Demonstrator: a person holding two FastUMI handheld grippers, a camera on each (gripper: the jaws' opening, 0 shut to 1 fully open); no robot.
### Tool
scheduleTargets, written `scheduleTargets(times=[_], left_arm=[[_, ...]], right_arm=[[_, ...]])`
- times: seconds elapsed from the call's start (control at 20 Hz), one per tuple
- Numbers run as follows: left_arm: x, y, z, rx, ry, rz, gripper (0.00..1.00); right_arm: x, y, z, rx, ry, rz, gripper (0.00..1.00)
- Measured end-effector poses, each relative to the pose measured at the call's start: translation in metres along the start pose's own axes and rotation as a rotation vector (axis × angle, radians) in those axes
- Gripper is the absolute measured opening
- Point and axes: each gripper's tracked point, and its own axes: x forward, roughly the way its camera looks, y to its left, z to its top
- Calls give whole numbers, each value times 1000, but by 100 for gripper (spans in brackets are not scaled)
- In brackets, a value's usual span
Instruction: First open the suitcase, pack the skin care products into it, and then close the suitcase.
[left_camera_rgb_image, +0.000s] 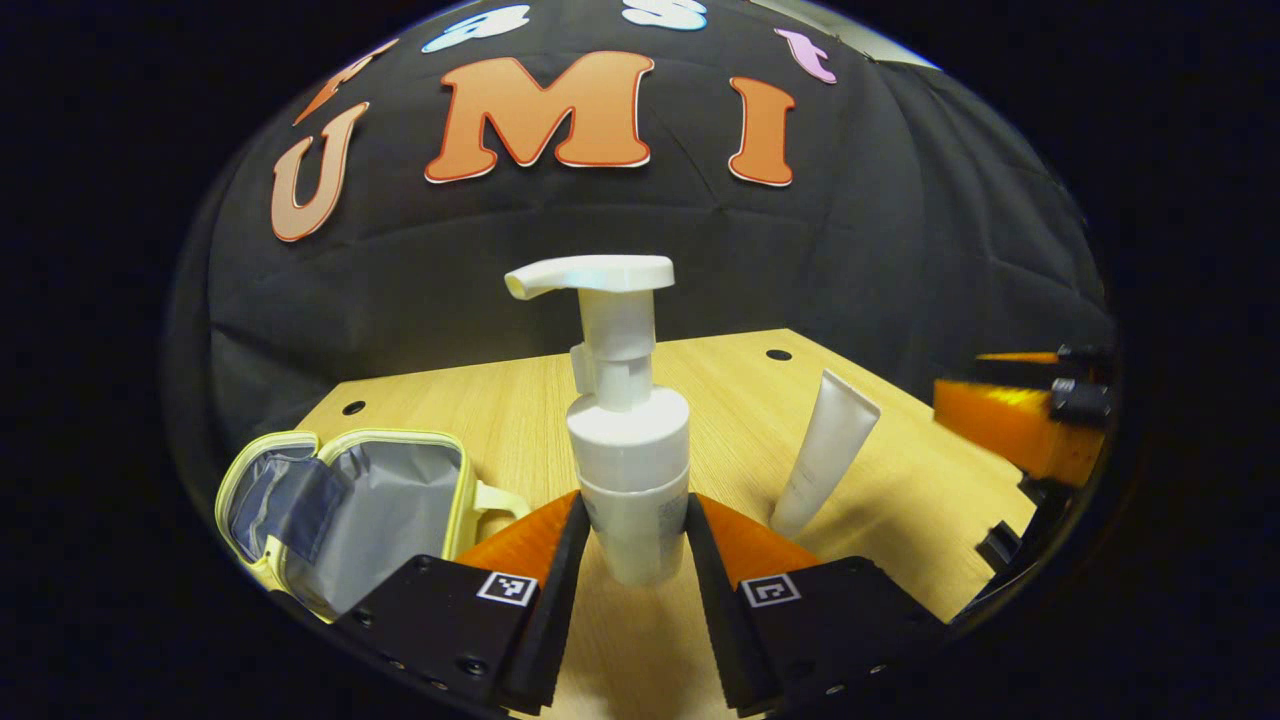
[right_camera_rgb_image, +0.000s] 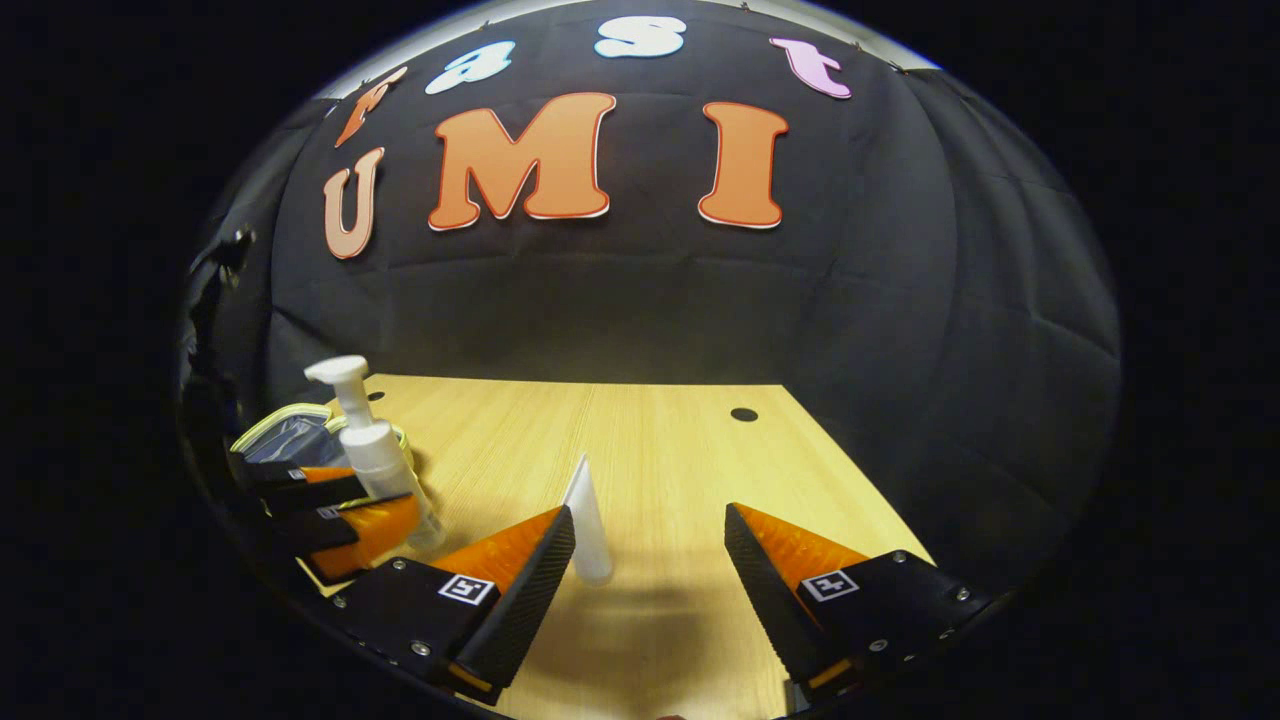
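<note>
On table (left_camera_rgb_image: 900, 500): suitcase (left_camera_rgb_image: 340, 520) open, nothing seen inside | left tool (left_camera_rgb_image: 635, 545) clamps pump bottle (left_camera_rgb_image: 628, 470) | right tool (right_camera_rgb_image: 650, 545) apart

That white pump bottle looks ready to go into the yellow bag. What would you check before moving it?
1. Left gripper shut on the white plastic pump bottle: ok.
2. Bottle upright: ok.
3. Pale yellow fabric suitcase open, grey lining showing: ok.
4. Path over the wooden table to the suitcase clear: ok.
5. Right gripper open, white tube standing by its left finger: ok.
6. Grip firmness: cannot tell.
</note>
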Motion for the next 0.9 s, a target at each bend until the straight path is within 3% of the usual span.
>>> scheduleTargets(times=[0.25,0.55,0.75,0.9], left_arm=[[-41,55,23,19,-6,31,60],[-76,123,36,6,-11,93,60],[-81,151,34,-8,-9,124,60],[-81,161,24,-26,10,148,60]], right_arm=[[24,29,-36,-23,116,40,96],[65,38,-62,-12,197,20,96],[88,44,-79,-46,235,22,91],[98,47,-91,-52,262,31,80]])
